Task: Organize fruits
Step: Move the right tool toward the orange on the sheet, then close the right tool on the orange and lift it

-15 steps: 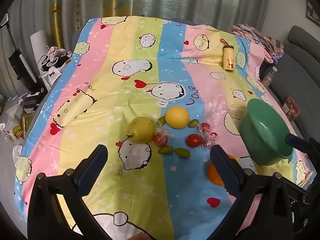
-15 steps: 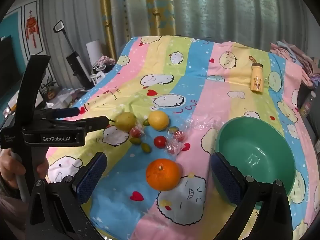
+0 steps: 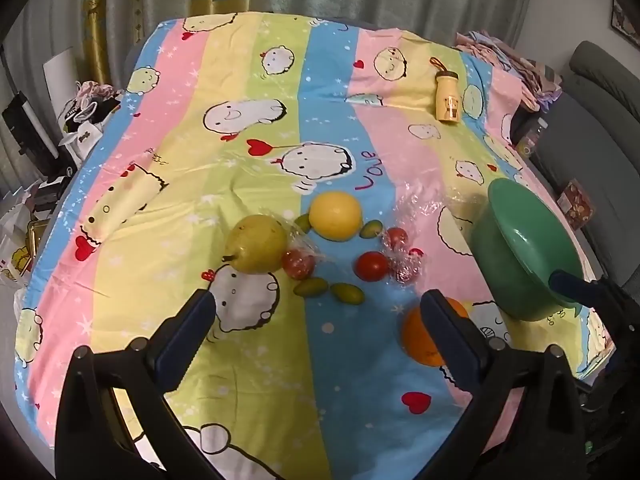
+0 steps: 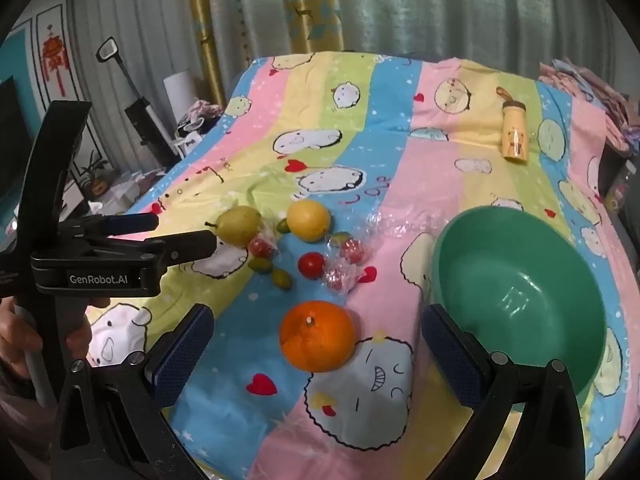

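Fruit lies on a striped cartoon sheet: a yellow pear, a lemon, a red tomato, wrapped red fruits, small green fruits and an orange. A green bowl stands right of them. My left gripper is open, hovering in front of the small fruits. My right gripper is open, with the orange between its fingers' line, and empty. The left gripper also shows in the right wrist view near the pear.
A yellow bottle lies at the far right of the sheet. Clear plastic wrap lies beside the bowl. Folded clothes and a grey sofa are to the right. Clutter stands on the floor at left.
Both views have barely shifted. The fruits and bowl lie where they were; both grippers remain open.
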